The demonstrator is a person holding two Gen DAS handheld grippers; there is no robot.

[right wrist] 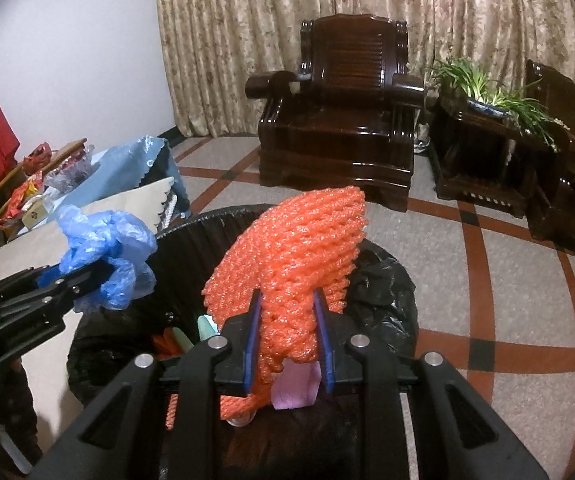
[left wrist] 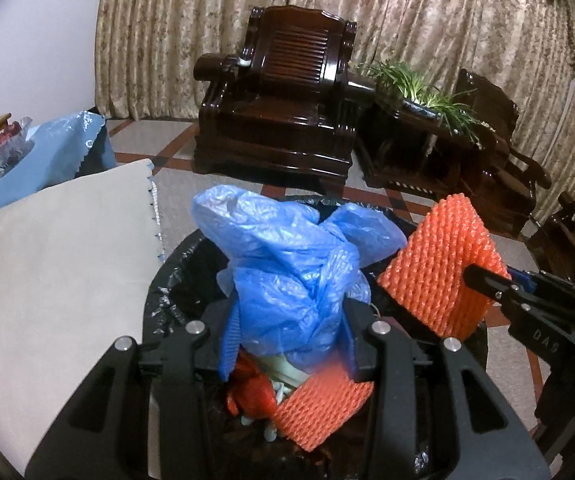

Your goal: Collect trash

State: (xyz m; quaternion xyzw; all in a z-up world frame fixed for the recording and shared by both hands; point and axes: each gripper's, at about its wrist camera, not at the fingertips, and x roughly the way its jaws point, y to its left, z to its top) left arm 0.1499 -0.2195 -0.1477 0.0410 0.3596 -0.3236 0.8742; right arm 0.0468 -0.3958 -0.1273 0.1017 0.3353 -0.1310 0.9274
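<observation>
A: What has the left gripper got?
B: Its jaws are closed on a crumpled blue bag, which bulges up between the fingers. It hangs over the bin, a black-lined one.

A: And the right gripper?
B: Its jaws are pinched on an orange foam net; the net stands up out of the blue pads and is squeezed narrow where they meet it. It too is above the bin's mouth, to the right of the blue bag.

A: Anything in the bin?
B: Another orange net, a red scrap and some pale green bits I can't identify.

A: Around it?
B: A beige cloth on the left, just beside the bin. Further off, a dark wooden armchair, a plant and patterned curtains.
</observation>
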